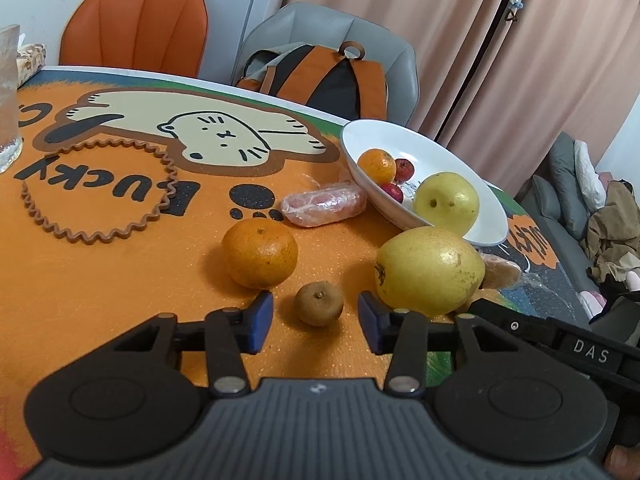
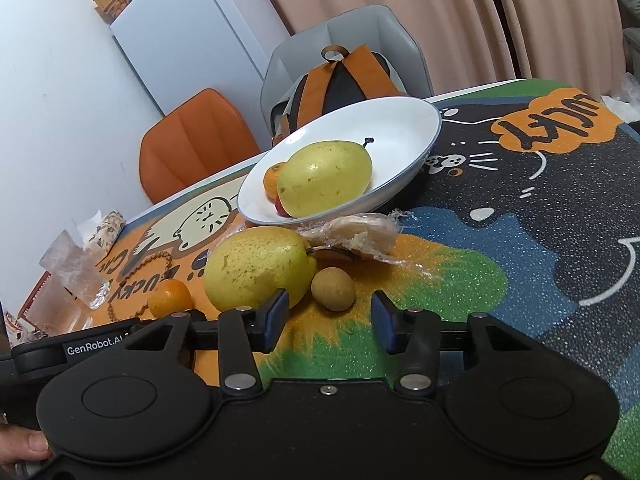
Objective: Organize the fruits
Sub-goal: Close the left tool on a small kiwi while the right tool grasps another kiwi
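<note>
In the right wrist view the pear in the bowl hides most of the small orange and red fruit behind it; the glass is cut off by the left wrist view's left edge; the wrapped item sits half hidden behind the near pear

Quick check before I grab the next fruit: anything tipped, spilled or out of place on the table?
The white bowl looks tilted, one side apparently propped up on the wrapped snacks beside it. Its pear sits low against the near rim. Nothing has spilled. An orange, a pear and a small brown fruit lie loose on the mat.
</note>
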`<state>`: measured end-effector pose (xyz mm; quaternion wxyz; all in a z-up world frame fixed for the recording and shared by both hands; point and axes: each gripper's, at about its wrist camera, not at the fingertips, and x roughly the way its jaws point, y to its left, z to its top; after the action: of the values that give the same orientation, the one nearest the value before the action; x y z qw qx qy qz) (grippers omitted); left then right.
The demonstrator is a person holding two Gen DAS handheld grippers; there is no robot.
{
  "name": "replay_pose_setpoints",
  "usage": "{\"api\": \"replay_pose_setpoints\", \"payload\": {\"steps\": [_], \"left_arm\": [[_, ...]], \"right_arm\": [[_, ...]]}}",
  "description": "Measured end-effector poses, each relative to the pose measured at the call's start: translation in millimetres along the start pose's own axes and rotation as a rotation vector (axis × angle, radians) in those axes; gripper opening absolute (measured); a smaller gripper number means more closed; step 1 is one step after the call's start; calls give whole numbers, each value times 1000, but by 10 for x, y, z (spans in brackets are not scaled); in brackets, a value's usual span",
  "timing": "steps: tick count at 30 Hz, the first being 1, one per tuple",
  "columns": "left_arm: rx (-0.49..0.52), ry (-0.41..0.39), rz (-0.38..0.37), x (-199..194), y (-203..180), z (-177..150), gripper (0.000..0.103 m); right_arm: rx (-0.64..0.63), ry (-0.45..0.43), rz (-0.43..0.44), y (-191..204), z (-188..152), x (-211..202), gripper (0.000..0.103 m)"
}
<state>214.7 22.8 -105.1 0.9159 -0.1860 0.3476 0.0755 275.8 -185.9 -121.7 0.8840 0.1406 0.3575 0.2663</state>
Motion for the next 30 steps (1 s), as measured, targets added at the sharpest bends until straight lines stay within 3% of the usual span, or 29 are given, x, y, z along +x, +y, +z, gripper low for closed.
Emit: {"api": "replay_pose_setpoints", "payload": {"steps": [6, 25, 27, 30], "left_arm": [[-12, 11, -14, 42, 16, 23, 25], [-4, -15, -18, -115, 47, 8, 25], [-4, -18, -18, -137, 45, 8, 25], [-1, -26, -19, -179, 35, 14, 25]], "right_arm": [[-6, 4, 9, -16, 27, 34, 45], [-80, 0, 0, 37, 8, 62, 35], [-86, 5, 4, 41, 7, 72, 24], [-76, 4, 9, 31, 6, 56, 22]]}}
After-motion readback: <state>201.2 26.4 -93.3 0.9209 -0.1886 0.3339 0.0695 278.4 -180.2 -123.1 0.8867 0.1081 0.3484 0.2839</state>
